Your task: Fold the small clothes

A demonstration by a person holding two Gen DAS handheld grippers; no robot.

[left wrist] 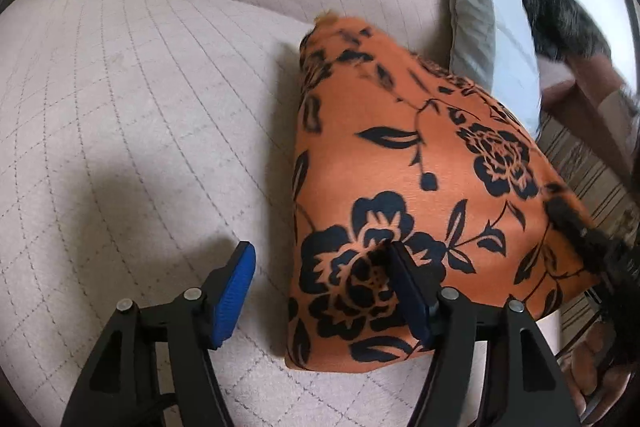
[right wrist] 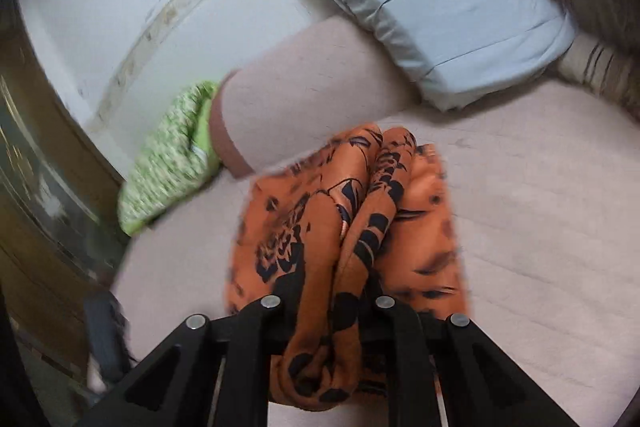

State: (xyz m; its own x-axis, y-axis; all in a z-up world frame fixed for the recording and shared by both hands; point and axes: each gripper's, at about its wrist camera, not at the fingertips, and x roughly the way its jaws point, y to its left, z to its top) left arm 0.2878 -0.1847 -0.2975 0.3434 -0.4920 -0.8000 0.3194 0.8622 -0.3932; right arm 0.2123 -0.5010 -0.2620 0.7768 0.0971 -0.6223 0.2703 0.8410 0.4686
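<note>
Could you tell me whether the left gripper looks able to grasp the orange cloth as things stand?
Probably yes: the left gripper is open right at the orange cloth, one finger over it, nothing between. The right gripper already holds a bunched part.

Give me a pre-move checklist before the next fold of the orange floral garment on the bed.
1. Right tool grip: shut on the orange floral garment, cloth bunched between its fingers. Ok.
2. Left tool free: open, nothing pinched; one finger lies in front of the cloth, the other over bare bedcover. Ok.
3. Garment flat: in the left wrist view it stands lifted and draped, not lying flat. Not ok.
4. Landing space: the quilted bedcover beside the garment is bare. Ok.
5. Neighbours apart: the green patterned pillow and the grey pillow sit away from the garment. Ok.
6. Edges aligned: hidden in the bunch. Cannot tell.
</note>
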